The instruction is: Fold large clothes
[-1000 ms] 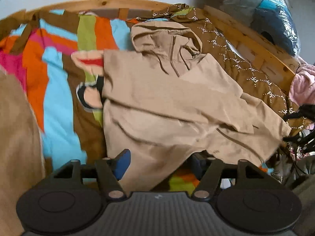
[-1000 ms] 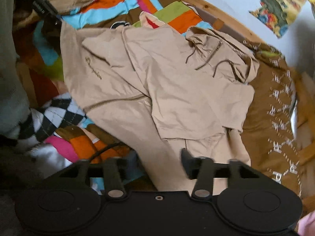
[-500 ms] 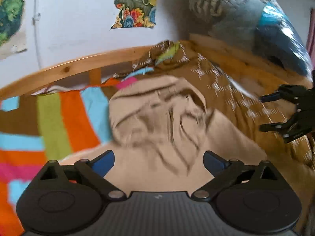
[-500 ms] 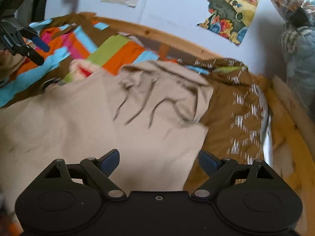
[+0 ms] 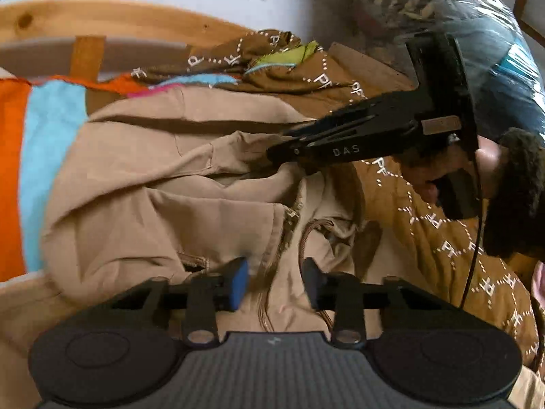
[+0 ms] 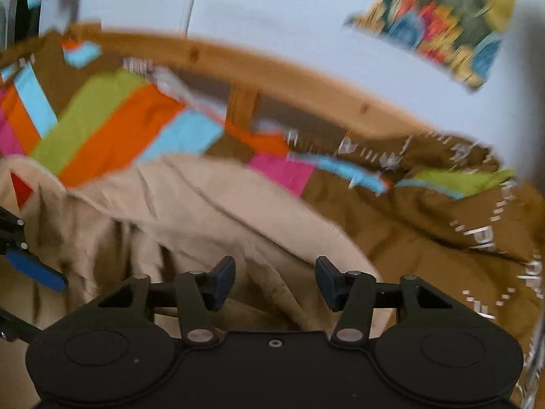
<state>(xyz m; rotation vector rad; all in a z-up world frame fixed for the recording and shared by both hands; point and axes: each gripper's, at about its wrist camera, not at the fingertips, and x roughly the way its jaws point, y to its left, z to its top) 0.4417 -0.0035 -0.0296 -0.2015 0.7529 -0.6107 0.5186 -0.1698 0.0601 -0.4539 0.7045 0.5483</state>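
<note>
- The tan hoodie (image 5: 163,184) is seen lying bunched on the bed, its hood end near the far headboard; no finished fold can be made out, so the folding is judged to be at an early stage, with most of it left.
- The left gripper (image 5: 276,281) is held low over the drawstring area; its jaws are closing, with cloth and cords between them, but no pad is seen pressing yet.
- The right gripper (image 6: 275,279) is closing too, with a ridge of hoodie fabric between its jaws, not yet pinched.
- The bed is covered by a striped blanket (image 6: 112,126) to the left and a brown patterned cover (image 5: 439,238) to the right.
- A wooden headboard (image 6: 306,78) and a pale wall (image 6: 289,10) with a colourful poster (image 6: 442,20) are seen beyond.
</note>
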